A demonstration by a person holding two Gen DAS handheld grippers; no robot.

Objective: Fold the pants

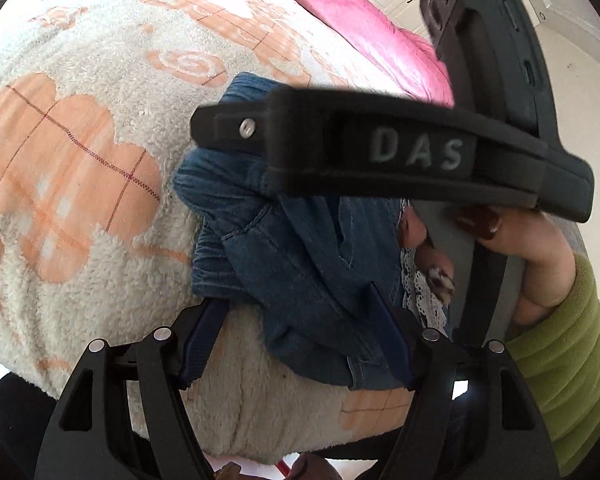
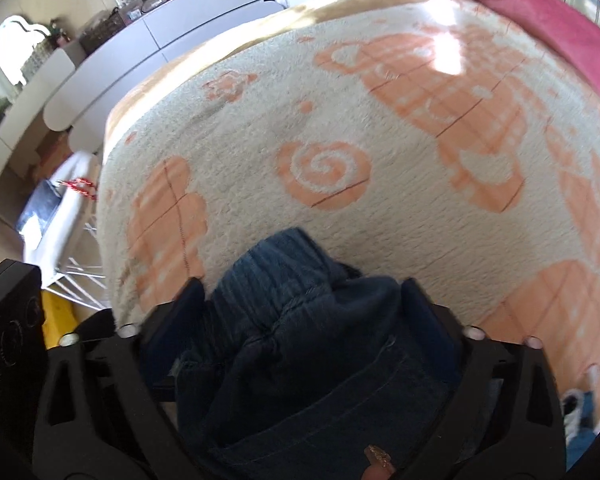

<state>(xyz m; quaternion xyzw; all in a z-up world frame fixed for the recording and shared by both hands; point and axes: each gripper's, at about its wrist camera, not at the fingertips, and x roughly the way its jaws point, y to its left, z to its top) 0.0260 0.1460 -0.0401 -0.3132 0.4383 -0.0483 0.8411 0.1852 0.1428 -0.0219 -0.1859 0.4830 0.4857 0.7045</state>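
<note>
We've got the jeans (image 2: 300, 340) bunched near the front edge of the blanket (image 2: 340, 140) — soft, floppy denim. Left tongs (image 1: 296, 340) and right tongs (image 2: 300, 320) both straddle folds, part-open, not pinching yet — we'd take the ribbed waistband.

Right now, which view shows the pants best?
The left wrist view. There the pants lie bunched on the blanket, with waistband, seams and hem visible, though the right gripper's body crosses the top. The right wrist view shows only the waistband end, close up and blurred, between that gripper's fingers.
</note>
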